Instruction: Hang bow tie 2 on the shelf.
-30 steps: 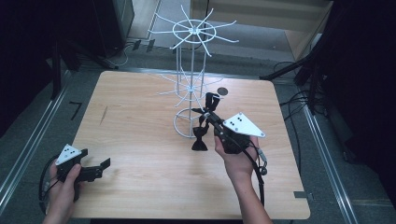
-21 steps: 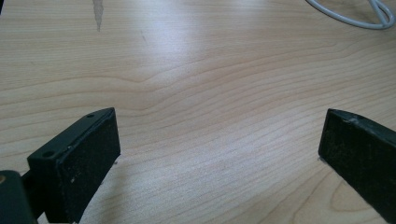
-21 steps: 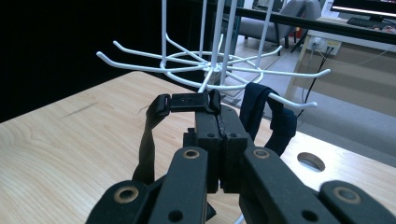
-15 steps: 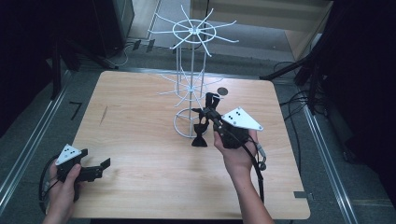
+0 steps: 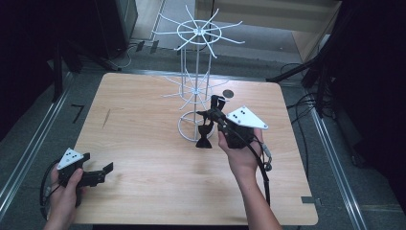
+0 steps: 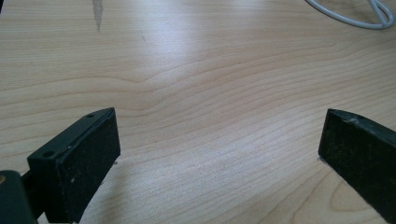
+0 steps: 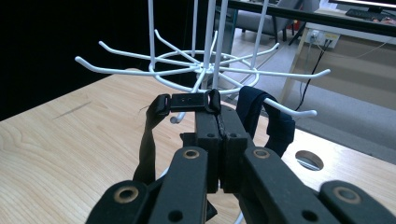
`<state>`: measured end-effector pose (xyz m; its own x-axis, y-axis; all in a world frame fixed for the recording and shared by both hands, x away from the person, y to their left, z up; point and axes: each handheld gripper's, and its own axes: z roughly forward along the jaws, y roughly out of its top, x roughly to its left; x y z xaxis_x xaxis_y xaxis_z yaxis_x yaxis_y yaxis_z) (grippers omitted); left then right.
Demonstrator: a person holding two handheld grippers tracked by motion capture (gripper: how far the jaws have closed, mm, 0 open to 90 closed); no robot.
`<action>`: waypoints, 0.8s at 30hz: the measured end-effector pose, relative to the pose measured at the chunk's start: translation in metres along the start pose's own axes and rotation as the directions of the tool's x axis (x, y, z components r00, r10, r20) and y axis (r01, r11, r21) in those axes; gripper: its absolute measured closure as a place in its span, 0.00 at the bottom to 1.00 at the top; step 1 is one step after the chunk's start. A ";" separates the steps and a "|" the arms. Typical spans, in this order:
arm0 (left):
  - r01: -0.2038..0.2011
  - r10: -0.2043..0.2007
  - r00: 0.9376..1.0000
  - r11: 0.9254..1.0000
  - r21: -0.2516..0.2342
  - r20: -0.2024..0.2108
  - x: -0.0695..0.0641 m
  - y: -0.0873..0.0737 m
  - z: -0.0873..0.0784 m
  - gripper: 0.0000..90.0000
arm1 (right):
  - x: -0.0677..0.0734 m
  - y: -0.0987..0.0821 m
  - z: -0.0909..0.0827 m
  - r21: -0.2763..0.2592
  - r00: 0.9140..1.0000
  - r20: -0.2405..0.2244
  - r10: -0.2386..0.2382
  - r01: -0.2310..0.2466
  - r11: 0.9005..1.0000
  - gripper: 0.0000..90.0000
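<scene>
Black bow tie (image 5: 205,137), unlabelled

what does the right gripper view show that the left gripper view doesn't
Right gripper view: the right gripper shut on the clasp of a black strap that hangs down, close to the white rack's hooks. Left gripper view: the left gripper open with nothing between its jaws, and the rack's base ring at the far edge. Shared: the wooden table and parts of the rack.
</scene>
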<state>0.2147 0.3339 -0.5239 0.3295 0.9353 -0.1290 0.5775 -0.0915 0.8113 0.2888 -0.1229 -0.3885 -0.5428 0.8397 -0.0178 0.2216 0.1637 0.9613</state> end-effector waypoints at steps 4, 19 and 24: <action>0.000 0.000 1.000 1.000 0.000 0.000 0.000 0.000 0.000 0.00 | 0.000 0.002 0.005 0.007 1.000 -0.003 -0.004 0.004 1.000 1.00; -0.003 0.003 1.000 1.000 0.000 0.001 0.000 0.000 0.000 0.00 | -0.003 0.000 0.021 0.026 1.000 0.003 0.010 -0.010 1.000 1.00; -0.002 0.002 1.000 1.000 0.000 0.001 0.000 0.000 0.000 0.00 | -0.004 -0.001 0.027 0.029 1.000 0.000 0.017 -0.017 0.999 1.00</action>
<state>0.2146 0.3340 -0.5239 0.3319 0.9346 -0.1278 0.5769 -0.0939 0.8114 0.3125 -0.1128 -0.3972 -0.5388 0.8425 -0.0014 0.2540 0.1640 0.9532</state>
